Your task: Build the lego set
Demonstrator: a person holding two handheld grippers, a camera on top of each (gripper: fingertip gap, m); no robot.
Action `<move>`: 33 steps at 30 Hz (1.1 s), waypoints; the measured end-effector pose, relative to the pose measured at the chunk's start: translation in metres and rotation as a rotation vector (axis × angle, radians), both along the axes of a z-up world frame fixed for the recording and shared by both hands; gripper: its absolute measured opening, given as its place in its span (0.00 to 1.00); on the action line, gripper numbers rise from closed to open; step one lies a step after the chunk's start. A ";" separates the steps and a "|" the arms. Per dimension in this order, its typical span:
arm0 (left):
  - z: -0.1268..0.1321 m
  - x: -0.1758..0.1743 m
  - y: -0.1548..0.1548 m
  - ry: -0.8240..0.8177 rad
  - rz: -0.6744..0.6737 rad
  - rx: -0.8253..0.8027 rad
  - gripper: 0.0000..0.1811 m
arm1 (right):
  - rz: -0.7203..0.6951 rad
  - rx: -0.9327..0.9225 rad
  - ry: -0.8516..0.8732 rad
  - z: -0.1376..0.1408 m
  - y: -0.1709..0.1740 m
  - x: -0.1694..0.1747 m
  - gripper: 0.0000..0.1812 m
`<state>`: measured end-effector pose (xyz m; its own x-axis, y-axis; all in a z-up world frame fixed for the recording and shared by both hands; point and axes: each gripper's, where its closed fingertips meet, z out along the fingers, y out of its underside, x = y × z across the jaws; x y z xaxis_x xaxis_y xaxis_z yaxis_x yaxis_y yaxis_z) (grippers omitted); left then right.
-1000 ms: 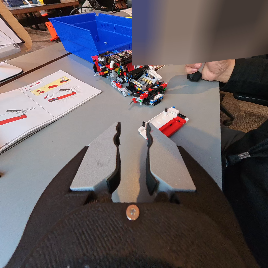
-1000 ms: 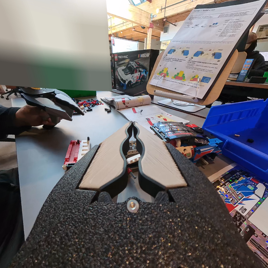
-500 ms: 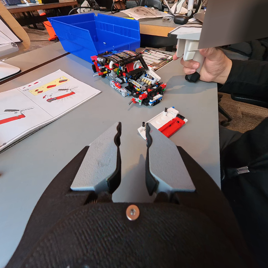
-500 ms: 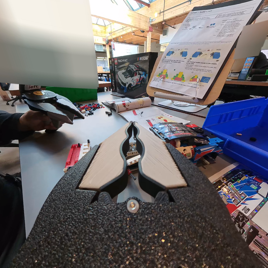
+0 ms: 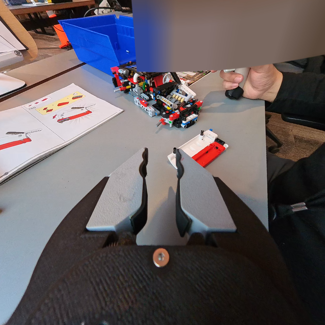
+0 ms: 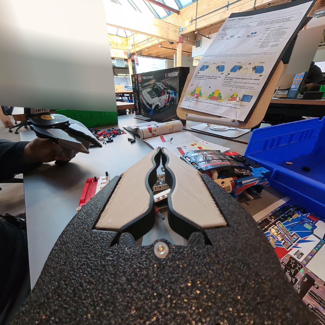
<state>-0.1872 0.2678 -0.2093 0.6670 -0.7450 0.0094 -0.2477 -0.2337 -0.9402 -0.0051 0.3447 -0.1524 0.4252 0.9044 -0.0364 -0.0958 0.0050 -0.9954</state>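
The partly built lego car [image 5: 158, 100] stands on the grey table [image 5: 88, 175] in front of a blue bin; it also shows in the right wrist view [image 6: 225, 168]. A white and red panel assembly [image 5: 198, 149] lies flat near the table's right edge. My left gripper [image 5: 161, 154] is open and empty, its right fingertip just in front of the panel's white end. It also shows in the right wrist view [image 6: 94, 147], held above the table. My right gripper [image 6: 161, 151] is shut and empty, hovering over the car's front end. The panel [image 6: 91, 188] lies to its left.
A blue bin [image 6: 290, 158] stands behind the car. An open instruction booklet [image 5: 52, 116] lies at the left. Loose parts [image 6: 109, 133], the set box [image 6: 158, 93] and a sheet on a stand [image 6: 237, 70] are farther back. A sticker sheet [image 6: 290, 237] lies at the right.
The right wrist view has tilted up a little, so the table things sit lower in it. The left gripper has barely moved. Neither gripper has opened or shut.
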 end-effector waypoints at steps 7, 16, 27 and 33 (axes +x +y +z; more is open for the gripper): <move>0.000 0.000 0.000 0.000 -0.001 -0.002 0.15 | -0.002 0.000 0.005 0.001 0.000 0.001 0.00; -0.003 0.001 0.002 0.018 0.006 -0.008 0.15 | -0.002 0.029 -0.005 0.001 -0.003 0.000 0.00; 0.002 0.000 0.000 -0.008 -0.004 0.010 0.14 | -0.006 0.020 0.003 0.001 -0.001 0.000 0.00; 0.003 -0.001 0.001 -0.014 0.004 0.015 0.13 | -0.012 0.025 -0.002 0.001 -0.001 -0.001 0.00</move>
